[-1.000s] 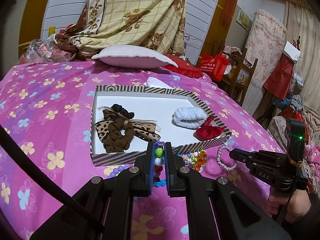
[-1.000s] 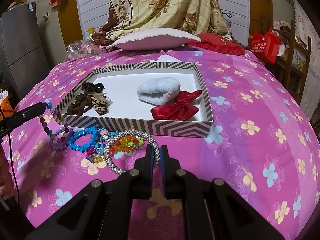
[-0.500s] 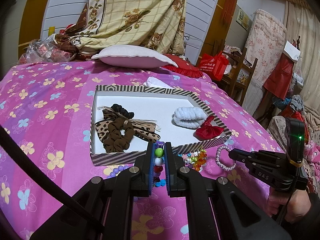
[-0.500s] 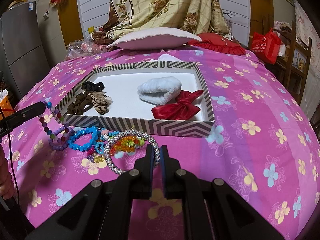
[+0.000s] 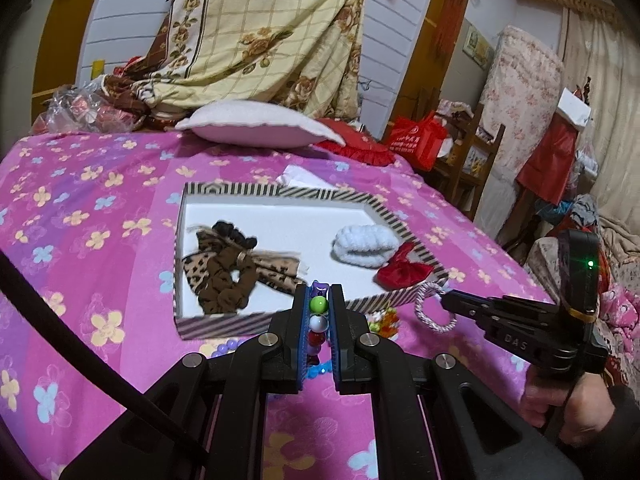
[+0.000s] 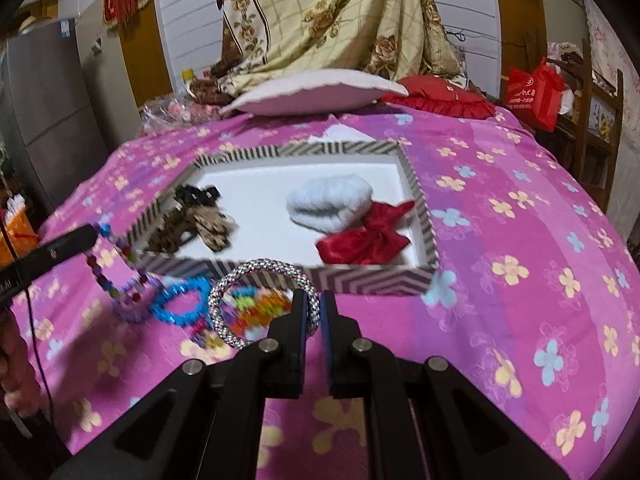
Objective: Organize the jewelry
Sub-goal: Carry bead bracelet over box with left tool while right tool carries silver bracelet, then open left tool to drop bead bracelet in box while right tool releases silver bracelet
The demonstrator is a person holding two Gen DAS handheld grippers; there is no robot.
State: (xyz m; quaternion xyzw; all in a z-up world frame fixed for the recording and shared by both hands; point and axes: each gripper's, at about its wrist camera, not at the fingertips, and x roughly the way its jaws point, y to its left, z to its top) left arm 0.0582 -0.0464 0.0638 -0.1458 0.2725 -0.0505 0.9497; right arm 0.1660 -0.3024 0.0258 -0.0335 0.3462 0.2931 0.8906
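Note:
My left gripper [image 5: 319, 308] is shut on a multicolored bead bracelet [image 5: 319, 305], which hangs from it above the bedspread in the right wrist view [image 6: 120, 276]. My right gripper [image 6: 314, 306] is shut on a silver sparkly bangle [image 6: 256, 270], lifted in front of the striped tray's near wall; it also shows in the left wrist view [image 5: 430, 312]. The striped tray [image 5: 224, 326] holds brown and leopard scrunchies [image 5: 224, 276], a white fluffy band [image 5: 364, 246] and a red bow [image 5: 404, 270]. A blue bracelet [image 6: 180, 304] and an orange-green bracelet [image 6: 260, 308] lie before the tray.
The tray sits on a pink flowered bedspread [image 6: 520, 260]. A pale pillow [image 5: 256, 128] and red cushion [image 5: 356, 150] lie behind it, under a draped quilt [image 5: 260, 36]. A chair and red bag [image 5: 416, 140] stand to the right.
My right gripper has lifted the silver bangle up and toward the tray. My left gripper, with the bead bracelet, has shifted only slightly.

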